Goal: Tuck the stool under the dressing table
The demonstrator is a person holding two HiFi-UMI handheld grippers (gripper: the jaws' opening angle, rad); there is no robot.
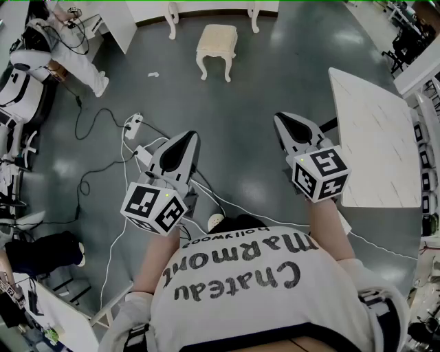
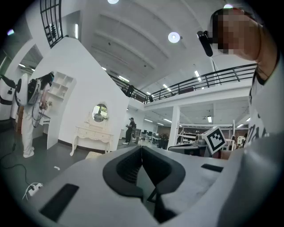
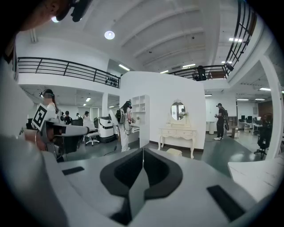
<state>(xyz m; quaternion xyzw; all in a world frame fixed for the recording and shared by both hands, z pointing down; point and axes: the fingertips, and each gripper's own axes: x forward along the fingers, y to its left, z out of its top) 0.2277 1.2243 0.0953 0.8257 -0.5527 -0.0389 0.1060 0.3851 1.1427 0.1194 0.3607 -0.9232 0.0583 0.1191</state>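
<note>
A cream stool (image 1: 217,48) with curved legs stands on the grey floor, a little in front of the cream dressing table (image 1: 212,15) at the far wall. The dressing table (image 3: 177,134) has an oval mirror; the stool (image 3: 174,152) sits before it, apart from it. In the left gripper view the dressing table (image 2: 92,135) and the stool (image 2: 94,155) lie far ahead. My left gripper (image 1: 191,139) and right gripper (image 1: 280,120) are both shut and hold nothing, well short of the stool.
A white marble-topped table (image 1: 375,137) stands close on my right. Cables and a power strip (image 1: 132,126) lie on the floor at left. A person in white (image 1: 69,48) stands at the far left, and another person (image 3: 220,120) stands right of the dressing table.
</note>
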